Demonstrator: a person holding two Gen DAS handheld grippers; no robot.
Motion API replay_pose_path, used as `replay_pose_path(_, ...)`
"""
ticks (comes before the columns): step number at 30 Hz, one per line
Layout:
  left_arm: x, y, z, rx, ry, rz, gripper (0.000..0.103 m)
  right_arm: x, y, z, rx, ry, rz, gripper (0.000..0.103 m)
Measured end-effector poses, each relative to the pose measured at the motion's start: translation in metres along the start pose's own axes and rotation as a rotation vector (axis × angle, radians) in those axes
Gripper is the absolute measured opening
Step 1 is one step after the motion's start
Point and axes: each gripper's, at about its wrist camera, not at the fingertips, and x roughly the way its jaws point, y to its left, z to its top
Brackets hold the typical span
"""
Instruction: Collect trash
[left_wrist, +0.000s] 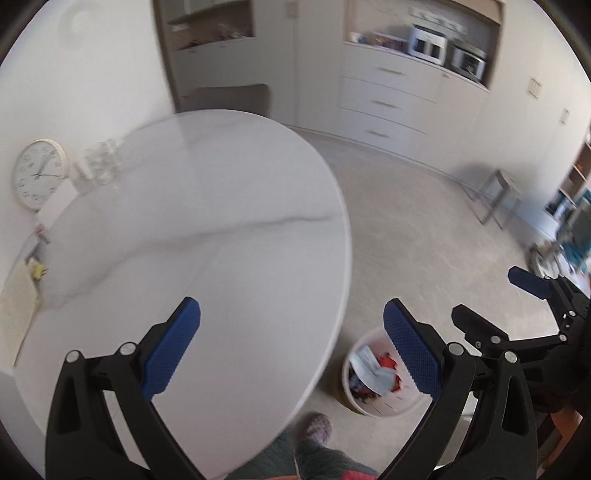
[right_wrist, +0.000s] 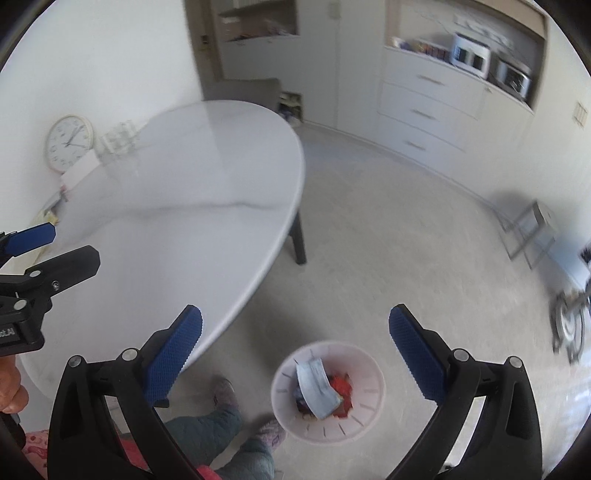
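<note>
Left gripper (left_wrist: 291, 347) jaws wide apart, nothing between them, held over the near edge of the white marble table (left_wrist: 192, 229). Right gripper (right_wrist: 295, 350) also spread wide and holding nothing, over the floor right of the table, directly above the bin (right_wrist: 364, 380).

Bin: round, pale pink, upright on the beige carpet, mouth facing up, just right of the table's near edge; the person's slippered foot (right_wrist: 271, 434) is beside it. Inside: a pale blue-white crumpled wrapper (right_wrist: 316, 386) on top, long axis running roughly far-left to near-right, over red trash (right_wrist: 341, 386).

Readable text: none on the trash, too blurred. Wall clock (left_wrist: 37, 173) numerals not legible. Partial label on the left gripper body in the right view, cut off at frame edge.
</note>
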Motion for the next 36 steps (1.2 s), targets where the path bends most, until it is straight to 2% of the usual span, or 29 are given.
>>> replay_pose_path(7, -0.02, 0.062, 0.01, -0.129, -0.053, 0.147, 0.095, 0.003, 0.058, 0.048, -0.124, -0.068, 0.098, 0.101)
replay_pose_path(14, -0.028, 0.106, 0.012, -0.222, -0.063, 0.218, 0.095, 0.007, 0.099, 0.075, -0.203, -0.093, 0.161, 0.101)
replay_pose_path(36, -0.011, 0.123, 0.022, -0.245, -0.029, 0.242, 0.095, 0.023, 0.119, 0.087, -0.224, -0.067, 0.174, 0.101)
